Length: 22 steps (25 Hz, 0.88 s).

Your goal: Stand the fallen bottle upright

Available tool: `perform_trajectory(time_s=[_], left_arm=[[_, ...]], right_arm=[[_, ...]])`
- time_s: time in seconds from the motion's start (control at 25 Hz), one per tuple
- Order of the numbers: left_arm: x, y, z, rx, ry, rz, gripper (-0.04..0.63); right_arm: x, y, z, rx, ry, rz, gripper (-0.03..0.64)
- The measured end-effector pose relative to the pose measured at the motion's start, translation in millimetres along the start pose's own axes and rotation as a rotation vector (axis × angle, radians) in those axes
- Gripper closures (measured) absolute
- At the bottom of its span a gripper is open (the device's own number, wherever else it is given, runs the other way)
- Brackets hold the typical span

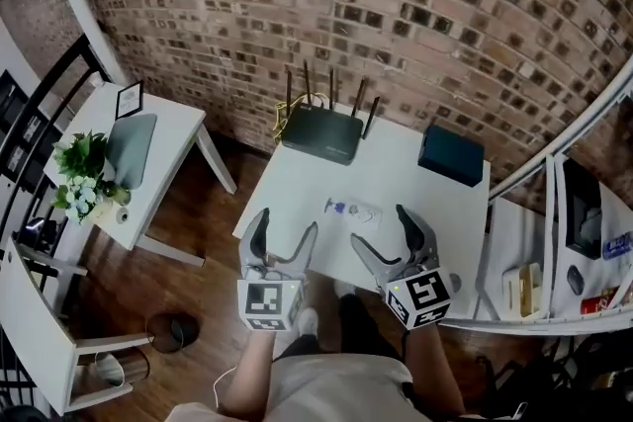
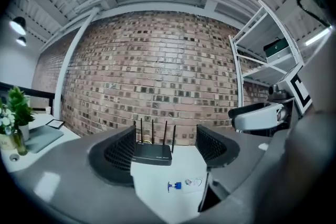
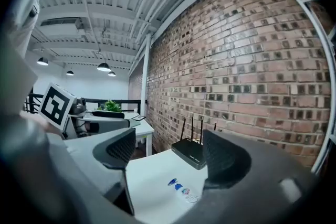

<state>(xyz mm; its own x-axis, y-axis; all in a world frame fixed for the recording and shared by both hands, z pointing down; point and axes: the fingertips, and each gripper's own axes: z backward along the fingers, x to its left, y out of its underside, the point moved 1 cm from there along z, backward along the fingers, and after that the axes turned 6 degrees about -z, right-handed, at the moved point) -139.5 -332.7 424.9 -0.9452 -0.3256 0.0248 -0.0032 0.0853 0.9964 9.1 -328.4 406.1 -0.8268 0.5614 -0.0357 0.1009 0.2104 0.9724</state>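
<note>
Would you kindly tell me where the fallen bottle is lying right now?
In the head view the bottle lies on its side on the white table, between the router and the right gripper.

A: How is the light?
B: Bright and even. In the right gripper view, ceiling lamps point(image 3: 104, 67) glow above the fingers point(image 3: 118, 148), and glare burns out the top corner over the left one.
A: Shadows?
B: Faint and soft. The white table point(image 1: 297, 183) between the fingers is nearly washed out.
A: Sharpness?
B: The fingers are soft, too near the lens. The brick wall point(image 2: 157, 76) beyond them bows, both gripper views blacken at the rim, and the bottle point(image 2: 188, 184) between the fingers is small and smeared.
</note>
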Motion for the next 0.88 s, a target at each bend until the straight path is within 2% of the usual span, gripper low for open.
perform_trajectory(time_s=[0.16,0.28,0.48,0.6,0.72,0.88], left_arm=[[7,20,-25,0.046,-0.02,-0.006,0.213],[10,54,-36,0.122,-0.065,0.023,0.223],[14,115,-51,0.24,-0.114,0.076,0.232],[22,140,-53,0.293,-0.144,0.108,0.232],[28,160,-59,0.34,-0.154,0.124,0.235],[32,180,-72,0.387,-0.145,0.131,0.238]], right_arm=[[-21,21,-36,0.125,-0.059,-0.001,0.262],[-28,57,-65,0.266,-0.135,0.028,0.264],[-41,124,-114,0.439,-0.188,0.072,0.264],[-40,166,-136,0.563,-0.242,0.131,0.264],[-34,190,-153,0.631,-0.297,0.138,0.264],[-38,224,-176,0.728,-0.344,0.293,0.264]])
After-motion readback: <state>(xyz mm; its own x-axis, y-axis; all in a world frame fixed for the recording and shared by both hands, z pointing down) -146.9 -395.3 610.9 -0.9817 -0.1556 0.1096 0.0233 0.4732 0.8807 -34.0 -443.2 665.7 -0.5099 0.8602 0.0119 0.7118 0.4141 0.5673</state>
